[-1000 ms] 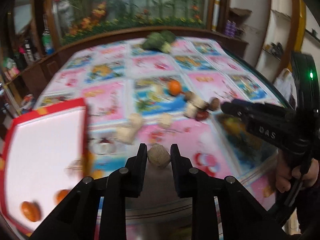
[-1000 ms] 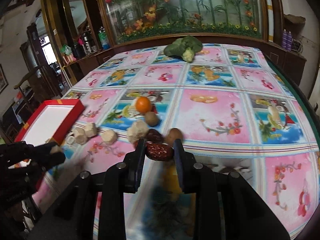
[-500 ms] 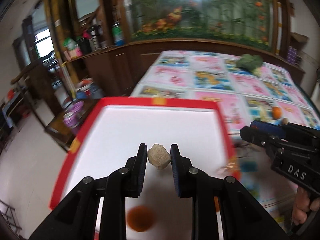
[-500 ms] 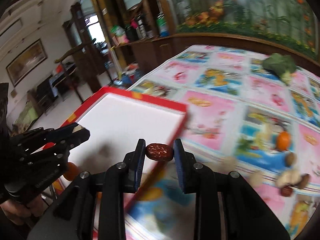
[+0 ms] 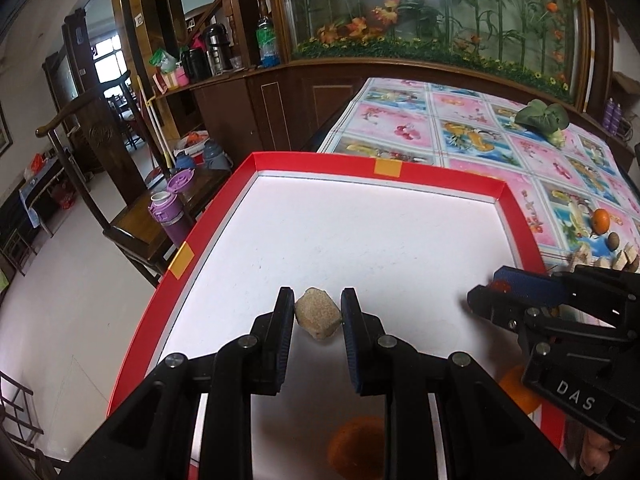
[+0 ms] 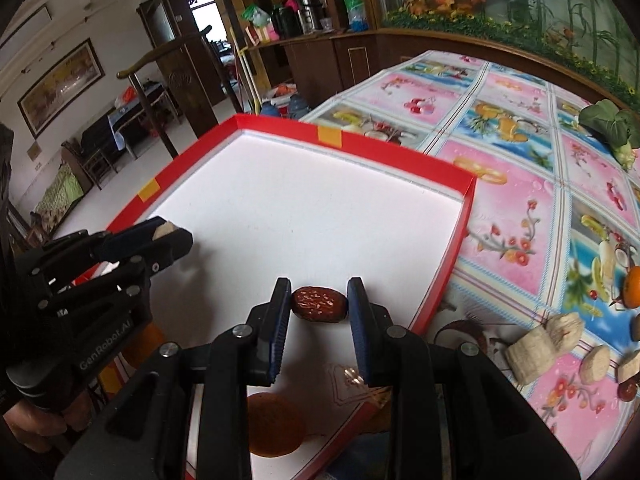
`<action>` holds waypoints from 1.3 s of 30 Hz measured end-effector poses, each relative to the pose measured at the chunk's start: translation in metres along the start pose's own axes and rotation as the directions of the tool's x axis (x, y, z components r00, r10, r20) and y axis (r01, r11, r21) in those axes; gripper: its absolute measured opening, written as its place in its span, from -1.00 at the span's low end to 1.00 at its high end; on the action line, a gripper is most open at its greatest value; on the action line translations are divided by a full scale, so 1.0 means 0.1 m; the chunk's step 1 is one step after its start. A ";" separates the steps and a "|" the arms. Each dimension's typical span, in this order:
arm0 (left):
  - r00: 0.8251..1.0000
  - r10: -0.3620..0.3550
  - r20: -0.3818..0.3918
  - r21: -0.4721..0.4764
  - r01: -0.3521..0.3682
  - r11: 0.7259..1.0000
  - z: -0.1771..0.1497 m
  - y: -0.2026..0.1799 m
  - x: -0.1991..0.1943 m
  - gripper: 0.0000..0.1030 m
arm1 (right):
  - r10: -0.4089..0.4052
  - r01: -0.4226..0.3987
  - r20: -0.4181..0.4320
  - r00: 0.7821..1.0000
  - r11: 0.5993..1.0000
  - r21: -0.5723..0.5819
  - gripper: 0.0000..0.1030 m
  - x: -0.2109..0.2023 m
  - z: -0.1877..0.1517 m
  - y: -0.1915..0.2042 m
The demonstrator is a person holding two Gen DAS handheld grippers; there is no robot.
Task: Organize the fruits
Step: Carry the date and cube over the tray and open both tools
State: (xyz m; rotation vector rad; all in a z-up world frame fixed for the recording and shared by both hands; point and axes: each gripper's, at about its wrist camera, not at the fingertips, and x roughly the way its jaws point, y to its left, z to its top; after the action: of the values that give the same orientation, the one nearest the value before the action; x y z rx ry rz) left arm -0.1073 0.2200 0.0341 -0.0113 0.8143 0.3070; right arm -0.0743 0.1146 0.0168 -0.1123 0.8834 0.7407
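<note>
While held above the white floor of the red-rimmed tray (image 5: 520, 220), left gripper (image 5: 318, 314) jaws pinching a tan, rough-skinned block-shaped fruit piece (image 5: 318, 314), fruit seated at the fingertips and clear of the tray floor as far as can be told. Over the same tray (image 6: 466, 208), toward its 4 o'clock edge in the right wrist view, right gripper (image 6: 319, 305) jaws clamped on a wrinkled dark-red date (image 6: 319, 305), lying crosswise between the blue pads. Seen at 9 o'clock in the right wrist view, left gripper body with the pale fruit piece at its tip; seen at 3 o'clock in the left wrist view, right gripper body with a speck of red at its tip. Already lying in the tray near its 6 o'clock rim, an orange fruit (image 6: 272, 426), partly hidden behind the gripper frame; in the left wrist view, one orange (image 5: 356, 446) at 6 o'clock and a second orange (image 5: 516, 390) at 4 o'clock under the other gripper. Spread on the patterned surface (image 6: 516, 216) at 3 to 4 o'clock, well apart from the tray: another orange (image 6: 632, 288), several pale cut pieces (image 6: 544, 344), and a small dark-red fruit (image 6: 627, 391). Far across the surface at 1 o'clock, a leafy green vegetable (image 6: 612, 124).
</note>
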 end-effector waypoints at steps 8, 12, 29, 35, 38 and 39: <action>1.000 0.013 -0.028 -0.007 -0.014 1.000 -0.04 0.03 0.09 -0.55 | -0.017 0.017 0.004 1.000 0.999 -0.032 -0.39 0.01 -0.02 0.05; 0.999 0.024 -0.042 -0.016 -0.024 1.000 -0.06 0.04 0.12 -0.53 | -0.013 0.013 0.000 1.000 0.999 -0.035 -0.38 0.01 -0.01 0.06; 0.998 -0.032 0.054 0.033 0.030 0.999 0.13 -0.44 -0.38 0.50 | -0.054 0.019 0.197 0.979 0.984 0.177 -0.03 -0.93 -0.21 -1.03; 0.994 -0.106 0.029 0.135 0.102 0.986 0.10 -0.94 -0.43 0.51 | -0.154 0.083 0.224 0.962 0.950 0.300 -0.03 -1.32 -0.47 -1.71; 0.991 -0.131 0.011 0.169 0.128 0.977 0.07 -1.11 -0.45 0.51 | -0.170 0.085 0.218 0.961 0.933 0.351 -0.03 -1.41 -0.55 -2.01; 0.991 -0.136 0.007 0.178 0.133 0.975 0.06 -1.16 -0.45 0.51 | -0.167 0.081 0.214 0.962 0.929 0.361 -0.04 -1.42 -0.56 -2.07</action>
State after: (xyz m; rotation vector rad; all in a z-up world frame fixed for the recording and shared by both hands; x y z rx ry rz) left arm -0.0999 0.0977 0.0582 0.1028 0.8149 0.1057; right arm -0.0382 -0.1388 0.0430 0.2335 0.7538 0.4564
